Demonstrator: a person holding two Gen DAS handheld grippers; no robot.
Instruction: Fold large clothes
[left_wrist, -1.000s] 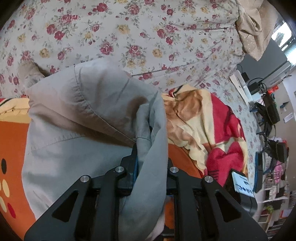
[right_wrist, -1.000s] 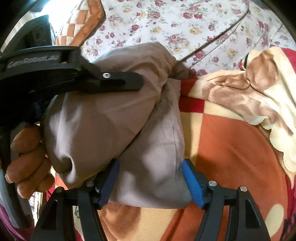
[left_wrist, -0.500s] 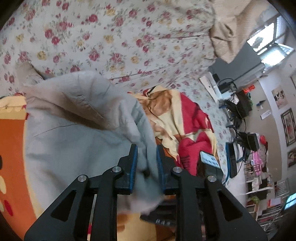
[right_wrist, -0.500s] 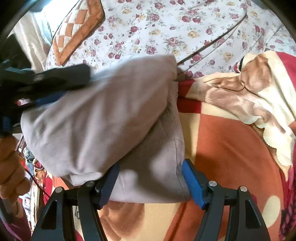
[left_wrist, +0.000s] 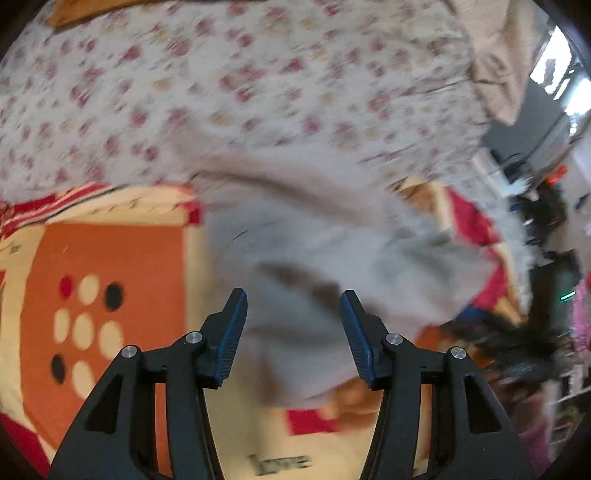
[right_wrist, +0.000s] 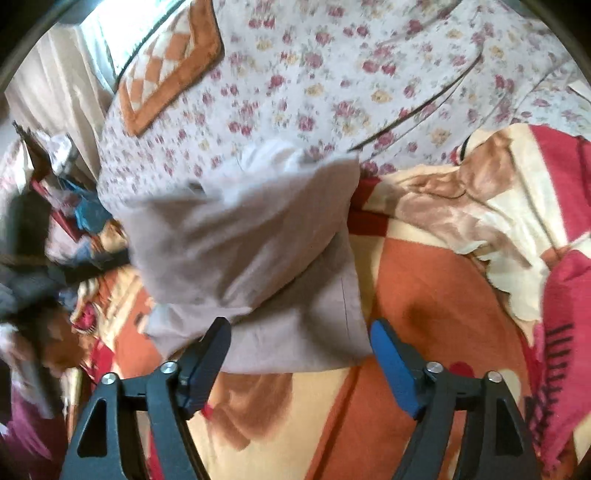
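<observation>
A grey folded garment (left_wrist: 314, 236) lies on the orange and cream blanket (left_wrist: 110, 258); the left wrist view is blurred by motion. My left gripper (left_wrist: 293, 332) is open and empty, just above the garment's near edge. In the right wrist view the same garment (right_wrist: 243, 236) lies folded over itself on the blanket (right_wrist: 424, 295). My right gripper (right_wrist: 299, 354) is open, its blue pads (right_wrist: 391, 362) on either side of the garment's near edge, not gripping it.
A floral bedsheet (right_wrist: 332, 74) covers the bed beyond the blanket. A checked orange cushion (right_wrist: 166, 62) lies at the far left. The blanket is bunched up in red and cream folds (right_wrist: 517, 206) at the right. Room clutter (left_wrist: 546, 229) stands past the bed's edge.
My left gripper has opened and let go of the garment, which dropped flat onto the lower layer. The left gripper has left the right wrist view. My right gripper stays open.
</observation>
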